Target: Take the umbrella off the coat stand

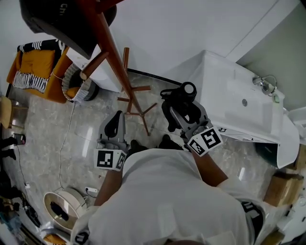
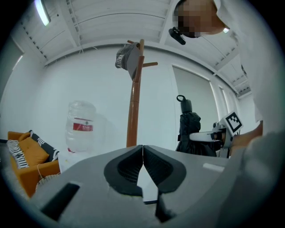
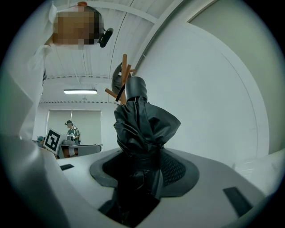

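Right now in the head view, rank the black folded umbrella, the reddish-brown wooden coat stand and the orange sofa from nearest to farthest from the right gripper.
1. The black folded umbrella: clamped between the jaws of the right gripper.
2. The reddish-brown wooden coat stand: just left of it.
3. The orange sofa: far upper left.

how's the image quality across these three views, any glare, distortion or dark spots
Head view: even light, soft glare patches on the floor. Left gripper view: strong fisheye bending with black corners, a blown-out ceiling lamp, the coat stand sharp. Right gripper view: same fisheye rim; the umbrella fills the middle, its lower part lost in black.
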`<action>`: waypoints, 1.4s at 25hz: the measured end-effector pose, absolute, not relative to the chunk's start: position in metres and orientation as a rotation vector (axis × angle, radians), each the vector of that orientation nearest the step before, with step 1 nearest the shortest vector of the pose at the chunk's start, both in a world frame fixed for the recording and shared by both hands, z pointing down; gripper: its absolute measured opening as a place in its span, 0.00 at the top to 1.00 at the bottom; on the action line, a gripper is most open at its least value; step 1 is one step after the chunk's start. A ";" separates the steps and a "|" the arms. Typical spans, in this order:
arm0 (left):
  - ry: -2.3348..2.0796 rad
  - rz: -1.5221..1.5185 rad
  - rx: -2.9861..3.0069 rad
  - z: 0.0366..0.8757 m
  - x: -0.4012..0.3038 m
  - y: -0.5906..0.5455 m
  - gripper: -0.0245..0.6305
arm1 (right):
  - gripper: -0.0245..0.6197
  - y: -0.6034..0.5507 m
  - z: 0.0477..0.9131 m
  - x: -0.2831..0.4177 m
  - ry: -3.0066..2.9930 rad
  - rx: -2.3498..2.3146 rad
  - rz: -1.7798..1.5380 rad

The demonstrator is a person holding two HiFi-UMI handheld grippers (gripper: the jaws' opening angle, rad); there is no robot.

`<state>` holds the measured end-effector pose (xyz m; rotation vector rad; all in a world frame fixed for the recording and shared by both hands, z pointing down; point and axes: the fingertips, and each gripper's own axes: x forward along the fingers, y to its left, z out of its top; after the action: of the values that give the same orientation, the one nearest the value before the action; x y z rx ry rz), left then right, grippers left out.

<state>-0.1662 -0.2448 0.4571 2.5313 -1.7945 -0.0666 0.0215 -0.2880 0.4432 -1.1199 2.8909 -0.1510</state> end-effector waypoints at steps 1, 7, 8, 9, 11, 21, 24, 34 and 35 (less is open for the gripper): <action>-1.809 -0.068 2.518 0.461 -0.169 -0.243 0.94 | 0.62 -0.288 0.448 0.020 2.899 -1.122 -0.158; -1.824 -0.049 2.484 0.486 -0.177 -0.240 0.94 | 0.62 -0.289 0.473 0.019 2.906 -1.163 -0.147; -1.819 -0.053 2.476 0.490 -0.178 -0.240 0.94 | 0.62 -0.290 0.476 0.020 2.906 -1.168 -0.157; -1.816 -0.059 2.469 0.493 -0.179 -0.240 0.94 | 0.62 -0.290 0.480 0.021 2.908 -1.172 -0.166; -1.808 -0.077 2.463 0.496 -0.180 -0.240 0.94 | 0.62 -0.290 0.485 0.023 2.916 -1.174 -0.177; -1.767 -0.123 2.502 0.494 -0.169 -0.246 0.94 | 0.62 -0.293 0.496 0.024 2.928 -1.161 -0.186; -1.765 -0.114 2.501 0.495 -0.170 -0.252 0.94 | 0.62 -0.296 0.497 0.026 2.933 -1.163 -0.185; -1.672 -0.114 2.508 0.497 -0.162 -0.257 0.94 | 0.62 -0.302 0.501 0.014 2.953 -1.095 -0.228; -1.666 -0.112 2.514 0.498 -0.162 -0.259 0.94 | 0.62 -0.302 0.502 0.012 2.956 -1.087 -0.226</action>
<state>-0.1616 -0.2586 0.4976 2.5145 -1.6663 -0.1120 0.0119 -0.3023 0.5017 -1.0869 2.9561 -0.2259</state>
